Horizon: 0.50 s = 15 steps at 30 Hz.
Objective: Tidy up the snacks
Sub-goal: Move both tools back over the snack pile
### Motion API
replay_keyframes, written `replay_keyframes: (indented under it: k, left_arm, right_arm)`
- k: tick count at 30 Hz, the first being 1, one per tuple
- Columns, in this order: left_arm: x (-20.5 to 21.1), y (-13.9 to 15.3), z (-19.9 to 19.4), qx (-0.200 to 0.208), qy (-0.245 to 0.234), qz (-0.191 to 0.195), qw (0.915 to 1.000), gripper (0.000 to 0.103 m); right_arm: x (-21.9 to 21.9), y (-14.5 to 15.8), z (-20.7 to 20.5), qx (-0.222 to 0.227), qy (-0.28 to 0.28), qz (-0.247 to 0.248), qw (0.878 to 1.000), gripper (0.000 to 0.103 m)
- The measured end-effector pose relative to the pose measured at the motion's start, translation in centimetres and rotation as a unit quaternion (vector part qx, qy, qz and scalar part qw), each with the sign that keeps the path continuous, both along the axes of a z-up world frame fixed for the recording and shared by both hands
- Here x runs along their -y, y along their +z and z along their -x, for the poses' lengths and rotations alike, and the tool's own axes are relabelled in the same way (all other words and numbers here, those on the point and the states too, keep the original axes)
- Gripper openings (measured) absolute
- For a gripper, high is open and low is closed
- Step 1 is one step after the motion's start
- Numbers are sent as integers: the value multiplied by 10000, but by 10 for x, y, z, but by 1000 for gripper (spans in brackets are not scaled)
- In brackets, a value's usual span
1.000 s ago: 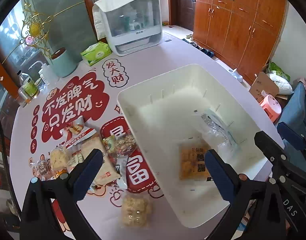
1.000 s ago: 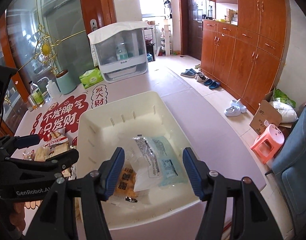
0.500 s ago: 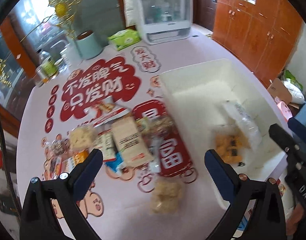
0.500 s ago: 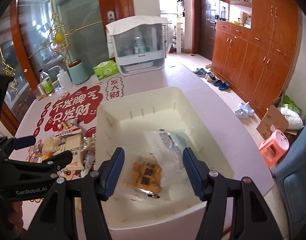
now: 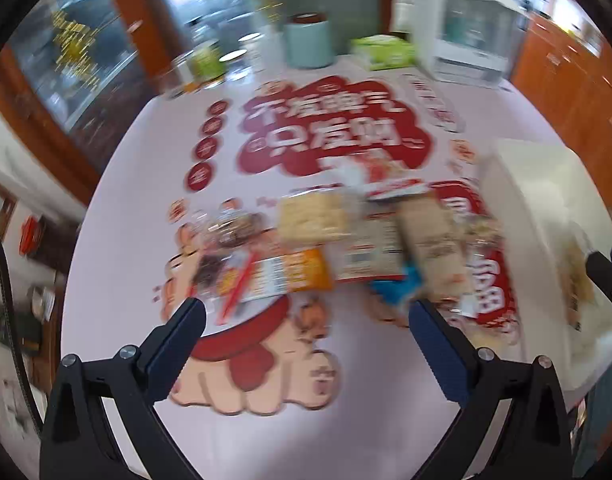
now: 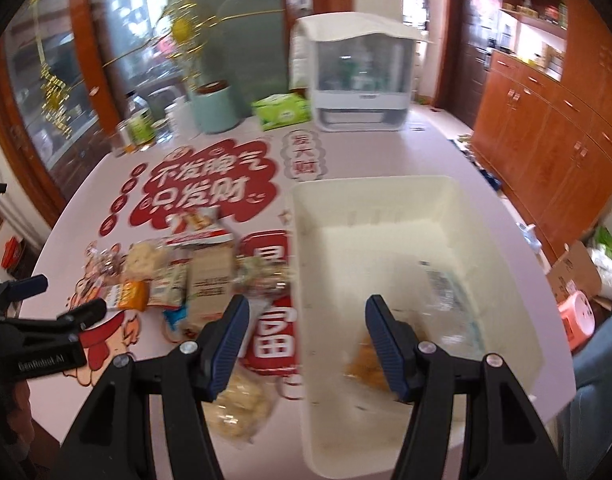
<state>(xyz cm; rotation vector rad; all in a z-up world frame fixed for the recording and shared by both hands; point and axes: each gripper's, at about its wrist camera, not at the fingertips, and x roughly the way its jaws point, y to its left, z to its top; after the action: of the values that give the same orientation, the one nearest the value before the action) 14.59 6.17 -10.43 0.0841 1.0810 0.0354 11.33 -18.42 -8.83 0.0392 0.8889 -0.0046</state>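
Observation:
A white bin (image 6: pixel 386 196) stands on the table at the right; it holds an orange snack pack (image 6: pixel 366 364) and a clear bag (image 6: pixel 446 292). A pile of snack packs (image 5: pixel 346 236) lies left of the bin, also in the right wrist view (image 6: pixel 186 276). A pale puffed-snack bag (image 6: pixel 238 408) lies apart near the front edge. My left gripper (image 5: pixel 306 320) is open and empty, above the table just in front of the pile. My right gripper (image 6: pixel 306 332) is open and empty over the bin's left wall. The left gripper (image 6: pixel 62 300) shows at the left of the right wrist view.
At the table's far side stand a white lidded appliance (image 6: pixel 358 80), a green tissue box (image 6: pixel 282 110), a teal canister (image 6: pixel 214 108) and bottles (image 6: pixel 140 124). Wooden cabinets (image 6: pixel 546 120) line the right wall. The table edge runs close to the bin's right side.
Both grippers have swung left, away from the bin toward the snack pile. The left wrist view now centres on the pile and is blurred by motion. Both stay open and empty.

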Motion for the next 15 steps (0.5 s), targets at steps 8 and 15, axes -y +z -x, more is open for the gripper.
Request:
replay_keyframes:
  k: [8,15]
  left_arm:
    - [-81,-17,-7,-82,629,33,9980,101]
    - [-119,-52,-19,-405,776,143,9961,101]
  right_arm:
    - [-56,-12,-28,-259,442,-124,9986,61]
    - [-82,-43,-60,-744,655,-605,9932,61]
